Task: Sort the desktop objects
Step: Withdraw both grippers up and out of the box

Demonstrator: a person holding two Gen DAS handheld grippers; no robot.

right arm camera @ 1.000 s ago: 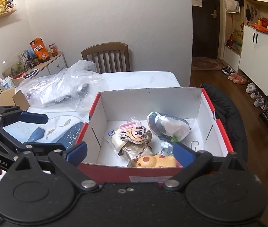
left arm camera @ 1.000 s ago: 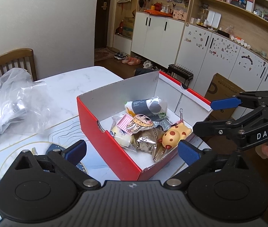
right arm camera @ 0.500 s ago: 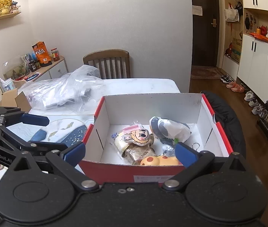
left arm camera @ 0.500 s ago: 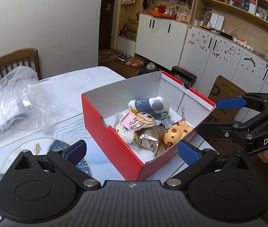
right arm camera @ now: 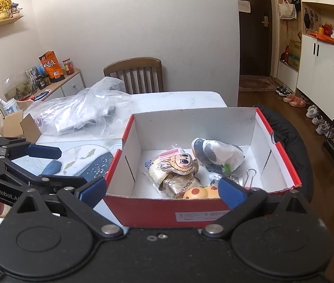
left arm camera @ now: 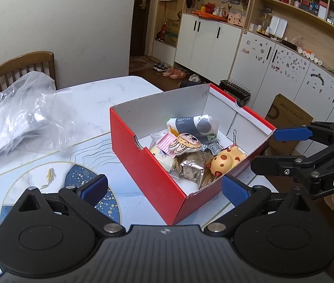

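Red box (right arm camera: pixel 202 214) found on the bench (left arm camera: pixel 110 94), at its near corner, packed with the sorted items: spotted yellow toy (left arm camera: pixel 226 161), cartoon-face charm (left arm camera: pixel 187 142), foil packet (left arm camera: pixel 191 167), grey-and-white pouch (left arm camera: pixel 195 123), binder clip (right arm camera: pixel 250 175). Noted left tool (left arm camera: pixel 164 188) hovering in front of the box, fingers spread wide, nothing between them. Noted right tool (right arm camera: pixel 162 192) likewise wide open and empty, held just short of the box's near wall. No loose item seen on the patterned mat (left arm camera: pixel 77 176); clear plastic bag (left arm camera: pixel 18 113) lying well apart. Judged: placing step finished or near finished, task largely complete. Next move judged to call for scanning the bench for leftovers, otherwise for pulling both tools clear.
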